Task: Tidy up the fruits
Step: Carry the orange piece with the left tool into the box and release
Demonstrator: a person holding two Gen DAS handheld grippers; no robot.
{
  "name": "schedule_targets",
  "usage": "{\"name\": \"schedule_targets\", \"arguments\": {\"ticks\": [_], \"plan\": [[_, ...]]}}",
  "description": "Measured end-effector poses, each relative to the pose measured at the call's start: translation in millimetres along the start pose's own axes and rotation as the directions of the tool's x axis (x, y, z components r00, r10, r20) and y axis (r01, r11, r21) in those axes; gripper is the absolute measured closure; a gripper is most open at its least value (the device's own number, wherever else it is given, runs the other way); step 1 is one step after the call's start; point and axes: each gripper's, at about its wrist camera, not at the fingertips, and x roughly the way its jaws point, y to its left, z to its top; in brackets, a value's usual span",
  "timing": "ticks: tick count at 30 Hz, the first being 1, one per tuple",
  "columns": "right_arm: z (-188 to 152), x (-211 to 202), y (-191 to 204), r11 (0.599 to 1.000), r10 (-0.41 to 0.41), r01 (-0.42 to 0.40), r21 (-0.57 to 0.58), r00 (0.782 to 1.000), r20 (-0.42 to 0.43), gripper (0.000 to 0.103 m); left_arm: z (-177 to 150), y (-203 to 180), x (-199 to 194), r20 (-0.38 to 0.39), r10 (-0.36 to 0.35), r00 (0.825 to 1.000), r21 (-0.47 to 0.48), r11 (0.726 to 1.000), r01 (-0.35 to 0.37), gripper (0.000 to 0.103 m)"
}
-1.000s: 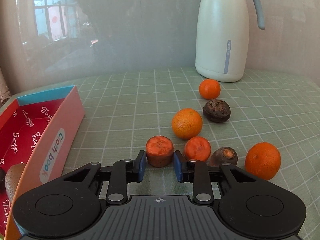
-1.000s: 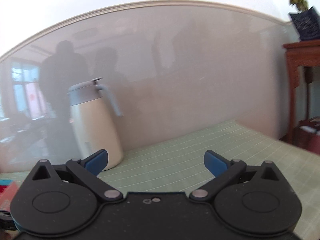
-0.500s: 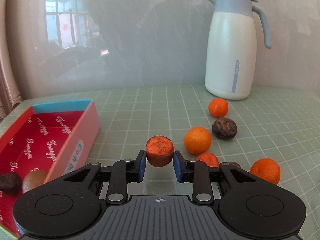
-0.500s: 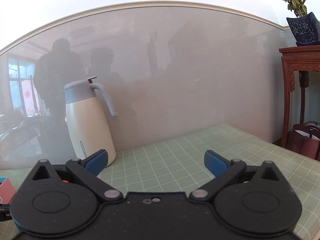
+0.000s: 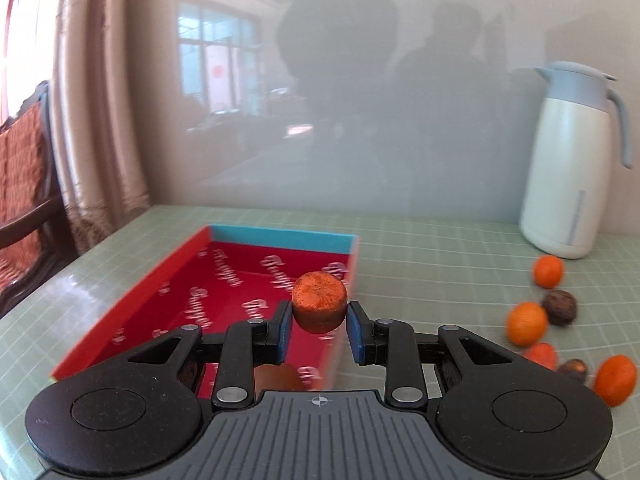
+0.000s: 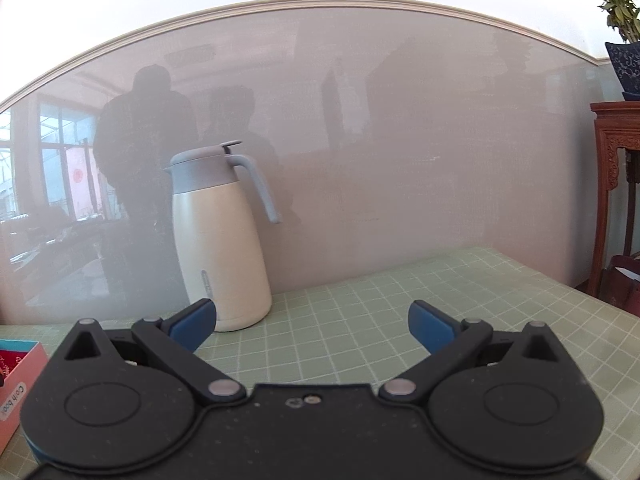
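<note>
Orange and rough-skinned, the squat fruit (image 5: 319, 302) sat pinched between the blue pads (image 5: 285, 331) of the left gripper (image 5: 319, 334), its flat, pitted end turned up and toward the camera, so its short axis ran roughly upright. The jaws were closed onto its sides. It hung in the air above the near right part of the red box (image 5: 168, 300), just inside the box's right wall.

White script printed over the red lining was too smeared by motion to read in the left view. In the right wrist view, the pink outer side of the box (image 6: 16, 384) carried a label reading "Cloth book", partly cut off by the gripper body. A brownish fruit (image 5: 276, 378) inside the box was mostly hidden behind the left gripper's linkage; its kind could not be told.

To the right, on the green checked tablecloth (image 5: 420, 264), lay loose oranges (image 5: 526, 323) and a dark wrinkled fruit (image 5: 560, 307), blurred; the nearest ones were partly hidden by the gripper's arm. A white jug (image 5: 568, 168) with a grey-blue lid stood by the wall; its small vertical label was unreadable.

The right gripper (image 6: 312, 324) held nothing, its jaws spread wide above the cloth.
</note>
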Motion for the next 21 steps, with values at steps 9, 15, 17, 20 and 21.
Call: {"name": "schedule_targets", "arguments": {"ticks": [9,15,17,20,21], "plan": [[0,5,27,0.999,0.047,-0.047,-0.01,0.999,-0.008,0.0,-7,50,32,-0.128,0.053,0.99,-0.132,0.989,-0.07,0.074],[0,8,43,0.996,0.082,-0.082,-0.018,0.997,-0.012,0.0,-10,63,39,-0.161,0.056,0.985,-0.157,0.984,-0.082,0.073],[0,8,49,0.995,0.095,-0.095,-0.021,0.995,-0.012,0.0,-12,70,41,-0.172,0.066,0.983,-0.174,0.98,-0.097,0.073],[-1,8,58,0.994,0.109,-0.109,-0.029,0.994,-0.012,0.0,-13,76,38,-0.168,0.078,0.983,-0.171,0.979,-0.107,0.073],[-1,8,60,0.993,0.115,-0.115,-0.03,0.993,-0.013,0.0,-13,78,36,-0.162,0.085,0.983,-0.168,0.979,-0.112,0.073]]}}
